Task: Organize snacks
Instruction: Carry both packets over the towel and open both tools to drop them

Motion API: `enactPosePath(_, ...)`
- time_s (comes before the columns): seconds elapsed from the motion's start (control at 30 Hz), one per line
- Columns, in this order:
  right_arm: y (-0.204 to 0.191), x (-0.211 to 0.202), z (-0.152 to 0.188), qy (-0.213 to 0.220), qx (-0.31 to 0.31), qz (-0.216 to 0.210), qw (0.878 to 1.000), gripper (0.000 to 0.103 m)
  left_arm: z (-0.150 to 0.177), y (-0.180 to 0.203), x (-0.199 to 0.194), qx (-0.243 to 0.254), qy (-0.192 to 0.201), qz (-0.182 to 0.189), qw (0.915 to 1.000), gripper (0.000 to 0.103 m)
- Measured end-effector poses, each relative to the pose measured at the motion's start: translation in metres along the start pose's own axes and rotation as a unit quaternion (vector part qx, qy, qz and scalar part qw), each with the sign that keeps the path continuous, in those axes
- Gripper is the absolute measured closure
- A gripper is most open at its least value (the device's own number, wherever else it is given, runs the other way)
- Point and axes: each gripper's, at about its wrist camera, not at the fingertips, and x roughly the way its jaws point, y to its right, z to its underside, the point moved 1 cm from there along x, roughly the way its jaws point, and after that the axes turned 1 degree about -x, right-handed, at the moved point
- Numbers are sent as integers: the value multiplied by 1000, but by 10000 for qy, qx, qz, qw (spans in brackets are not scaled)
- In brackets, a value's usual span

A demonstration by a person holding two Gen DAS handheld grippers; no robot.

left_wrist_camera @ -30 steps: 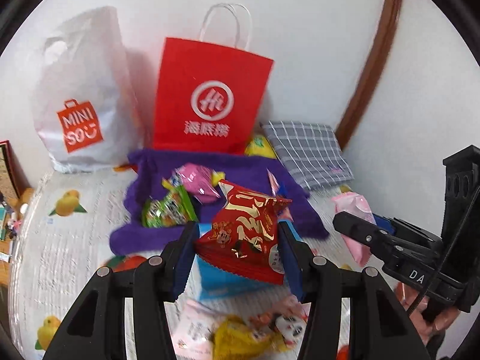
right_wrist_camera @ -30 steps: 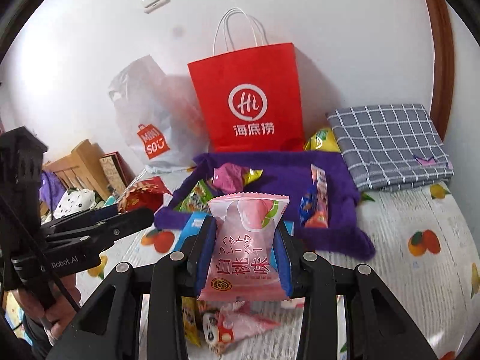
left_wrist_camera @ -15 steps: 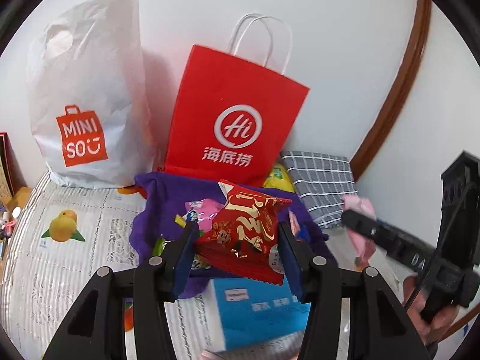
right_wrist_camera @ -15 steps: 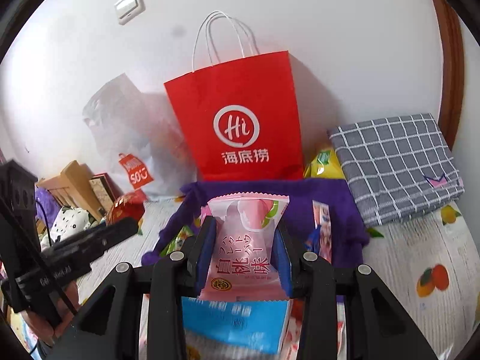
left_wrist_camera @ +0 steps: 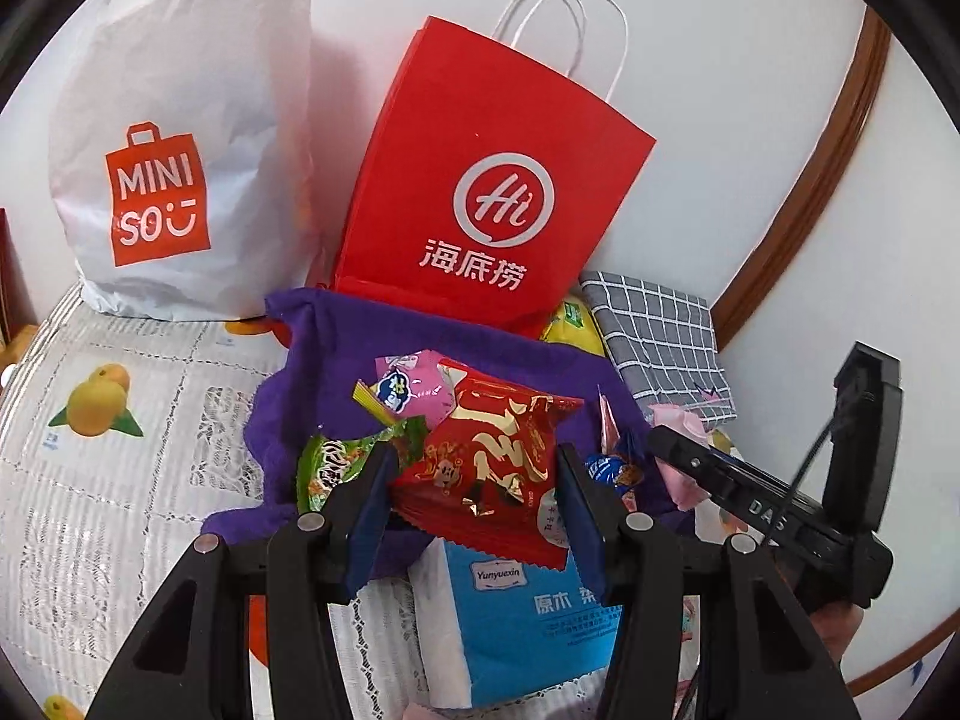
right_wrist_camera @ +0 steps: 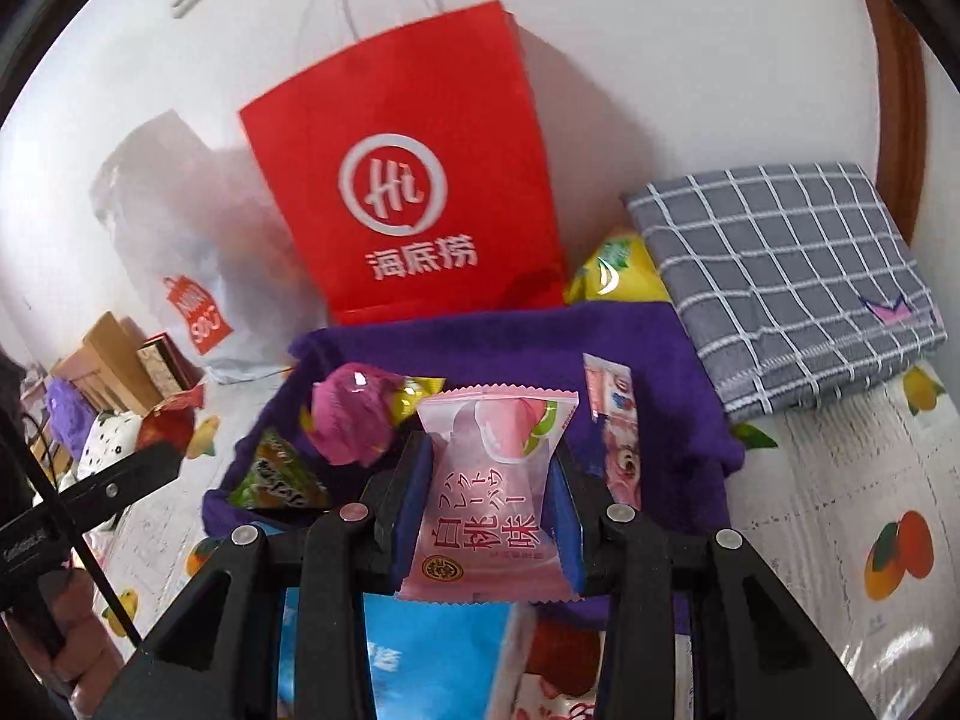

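Between the blue-padded fingers of the left gripper [left_wrist_camera: 477, 504], a glossy red foil snack packet with gold lettering [left_wrist_camera: 489, 456] is pinched at both side edges. Packet is held above the near edge of a crumpled purple fleece cloth [left_wrist_camera: 336, 336] spread on a white lace-pattern tablecloth printed with oranges [left_wrist_camera: 102, 456].

Right gripper [right_wrist_camera: 489, 516] pinches a pale pink peach-print snack sachet with a crimped top edge [right_wrist_camera: 492, 492]; sachet stands upright between the pads, over the near side of the purple cloth [right_wrist_camera: 660, 348].

On the cloth, left wrist view:
- green crinkled snack packet [left_wrist_camera: 336, 468], just left of the red packet
- pink round-wrapped candy with blue label [left_wrist_camera: 411, 390], behind the red packet
- small blue-wrapped candy [left_wrist_camera: 612, 471], to its right

Right wrist view adds a long narrow pink-and-white stick pack [right_wrist_camera: 618, 438] lying just right of the sachet.

Light blue tissue pack with white lettering [left_wrist_camera: 516, 618] lies under the left gripper, at the cloth's near edge.

Behind the cloth: red paper carrier bag with white rope handles [left_wrist_camera: 486, 180], upright against the wall; white plastic shopping bag with an orange logo [left_wrist_camera: 174, 138] to its left; folded grey checked fabric [left_wrist_camera: 660, 342] to its right. A yellow packet [right_wrist_camera: 612, 270] sits between red bag and grey fabric; type cannot be read, mostly hidden.
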Motion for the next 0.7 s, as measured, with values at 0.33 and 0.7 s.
enactPosePath(0.33,2,10,4,55,-52,-67,9999,65,3,3,4,-18,-82,88,9999,53)
enactPosePath(0.7,5,17,5,-8,33,-41,10000,65,7,10,10,126,-147,101,9998,53)
